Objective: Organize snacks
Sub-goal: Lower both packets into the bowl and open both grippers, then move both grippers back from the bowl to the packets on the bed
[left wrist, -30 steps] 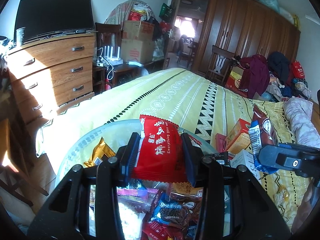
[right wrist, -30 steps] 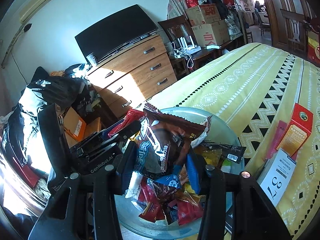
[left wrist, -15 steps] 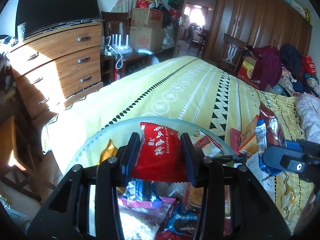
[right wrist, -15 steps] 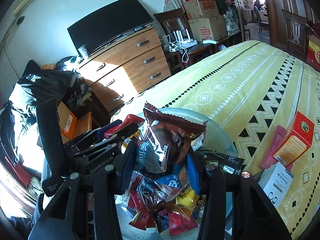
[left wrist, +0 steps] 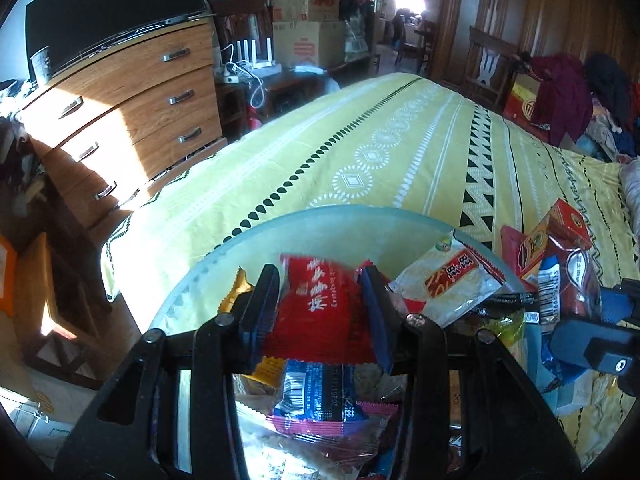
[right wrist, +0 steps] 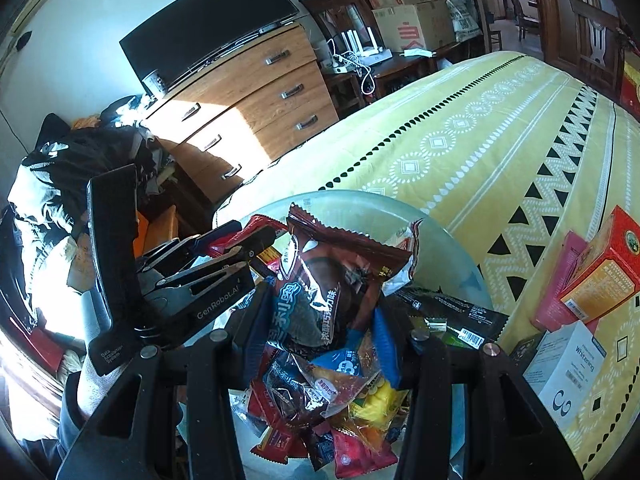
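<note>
Both hand-held grippers now lower over bowl (left wrist: 328, 216): left hand-held gripper (left wrist: 320, 304) grasping red packet (left wrist: 320, 300), right hand-held gripper (right wrist: 320, 320) grasping brown packet (right wrist: 332, 280). Beyond bowl rim, bedspread (left wrist: 380, 140) lies open.

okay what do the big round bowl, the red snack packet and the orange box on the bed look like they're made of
Bowl: likely frosted glass or translucent plastic; pale, cloudy rim lets the bedspread pattern show through.
Red snack packet: thin plastic film, glossy, crinkled, with a crimped edge.
Orange box: printed cardboard, flat faces and sharp folded corners.
</note>
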Motion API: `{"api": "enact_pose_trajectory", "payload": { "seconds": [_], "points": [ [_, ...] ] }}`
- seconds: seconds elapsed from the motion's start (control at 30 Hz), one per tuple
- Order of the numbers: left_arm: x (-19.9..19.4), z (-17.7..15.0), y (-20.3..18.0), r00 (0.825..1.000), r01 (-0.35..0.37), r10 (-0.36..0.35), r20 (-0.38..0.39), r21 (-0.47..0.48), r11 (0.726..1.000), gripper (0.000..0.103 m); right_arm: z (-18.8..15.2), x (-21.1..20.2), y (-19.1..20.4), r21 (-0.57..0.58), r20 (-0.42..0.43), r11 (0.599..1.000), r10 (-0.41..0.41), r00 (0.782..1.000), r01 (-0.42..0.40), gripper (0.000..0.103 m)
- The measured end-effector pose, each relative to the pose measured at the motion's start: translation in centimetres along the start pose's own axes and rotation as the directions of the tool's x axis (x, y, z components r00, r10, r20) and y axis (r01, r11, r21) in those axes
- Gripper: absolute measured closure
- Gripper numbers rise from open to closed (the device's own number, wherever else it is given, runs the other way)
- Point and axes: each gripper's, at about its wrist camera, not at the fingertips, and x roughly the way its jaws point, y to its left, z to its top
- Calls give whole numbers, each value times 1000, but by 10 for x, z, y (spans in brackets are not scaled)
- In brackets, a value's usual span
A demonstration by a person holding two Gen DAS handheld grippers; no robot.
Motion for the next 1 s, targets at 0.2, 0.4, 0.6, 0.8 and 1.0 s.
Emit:
{"api": "enact_pose_trajectory", "payload": {
  "seconds": [0.2,0.4,0.6,0.8,1.0],
  "points": [
    [-13,8,5,999,-1,2,37,-30,1000,14,-1,-1,-5,20,7,1000,14,1000,-14,47],
    [-15,8,4,999,5,-3,37,-44,999,7,-5,-11,-7,35,41,999,22,999,-24,30],
    [-32,2,-3,996,35,-30,81,-58,998,0,-23,-47,2,-18,142,999,-38,989,41,23],
    [-60,-2,-26,981,102,-97,168,-24,994,0,-78,-103,13,-103,310,972,-169,936,209,14],
    [-66,-7,-52,978,114,-119,170,36,993,0,-133,-138,3,-68,354,956,-245,903,286,12]
  ]
}}
